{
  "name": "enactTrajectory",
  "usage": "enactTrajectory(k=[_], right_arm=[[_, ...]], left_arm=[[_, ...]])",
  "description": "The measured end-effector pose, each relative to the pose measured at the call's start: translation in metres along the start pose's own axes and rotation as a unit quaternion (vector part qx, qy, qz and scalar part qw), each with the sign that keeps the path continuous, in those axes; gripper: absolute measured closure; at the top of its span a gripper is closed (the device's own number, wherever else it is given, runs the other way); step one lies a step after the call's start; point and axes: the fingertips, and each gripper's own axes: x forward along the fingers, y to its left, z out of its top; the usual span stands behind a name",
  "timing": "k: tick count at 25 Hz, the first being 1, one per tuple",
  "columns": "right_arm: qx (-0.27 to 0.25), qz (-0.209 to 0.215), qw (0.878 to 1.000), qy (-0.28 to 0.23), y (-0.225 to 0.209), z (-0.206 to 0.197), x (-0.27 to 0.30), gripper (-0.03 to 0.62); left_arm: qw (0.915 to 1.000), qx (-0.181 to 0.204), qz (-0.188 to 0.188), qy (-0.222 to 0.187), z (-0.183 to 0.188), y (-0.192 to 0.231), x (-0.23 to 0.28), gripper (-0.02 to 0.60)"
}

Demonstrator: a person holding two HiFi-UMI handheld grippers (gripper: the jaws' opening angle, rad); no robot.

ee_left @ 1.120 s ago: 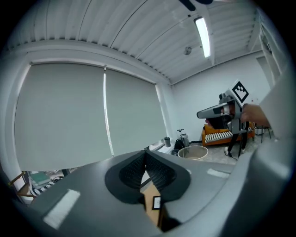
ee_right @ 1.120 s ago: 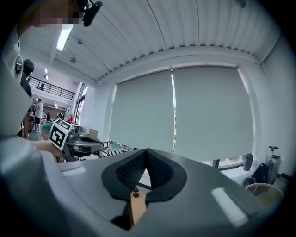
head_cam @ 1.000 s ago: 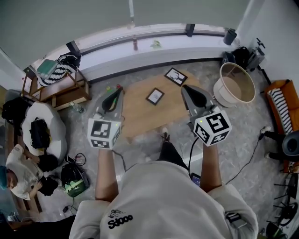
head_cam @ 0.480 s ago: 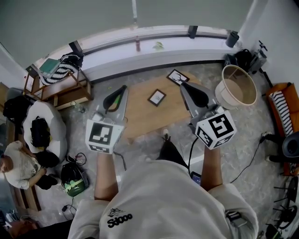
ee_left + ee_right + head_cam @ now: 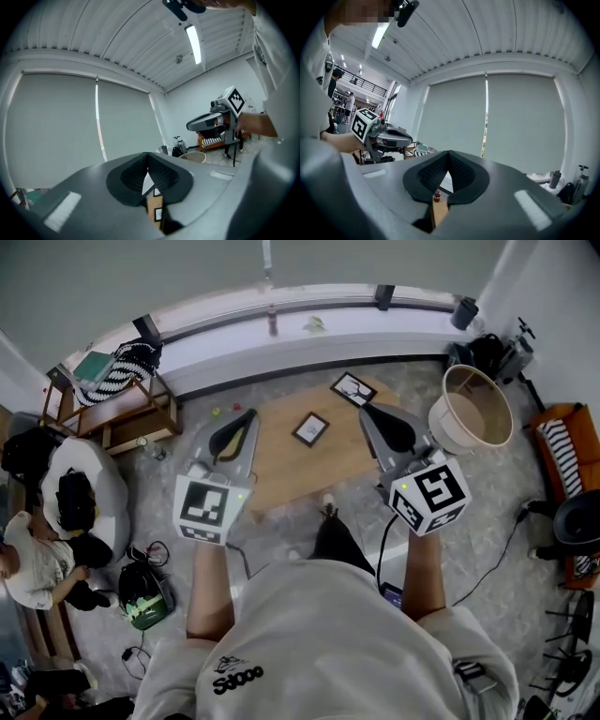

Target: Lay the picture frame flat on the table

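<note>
Left claw and right claw, both clenched empty, have only drifted slightly this past second and hang well above the surface, where the near picture frame and far picture frame sit unmoved, faces upward; flat or propped, I cannot tell.

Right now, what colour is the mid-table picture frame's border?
Black; the picture frame shows best in head view.

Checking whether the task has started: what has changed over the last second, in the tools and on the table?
Hardly anything. The left tool and right tool only drifted slightly above the table; both stay shut and empty, nothing grasped or released. The middle picture frame and the corner picture frame keep their places.
</note>
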Motion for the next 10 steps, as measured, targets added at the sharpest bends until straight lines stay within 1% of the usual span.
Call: enactTrajectory(k=[10], right_arm=[[0.007, -0.004, 1.000, 0.011, -0.008, -0.015, 0.003, 0.592]], left_arm=[[0.9999, -0.005, -0.006, 0.008, -0.011, -0.006, 0.008, 0.571]])
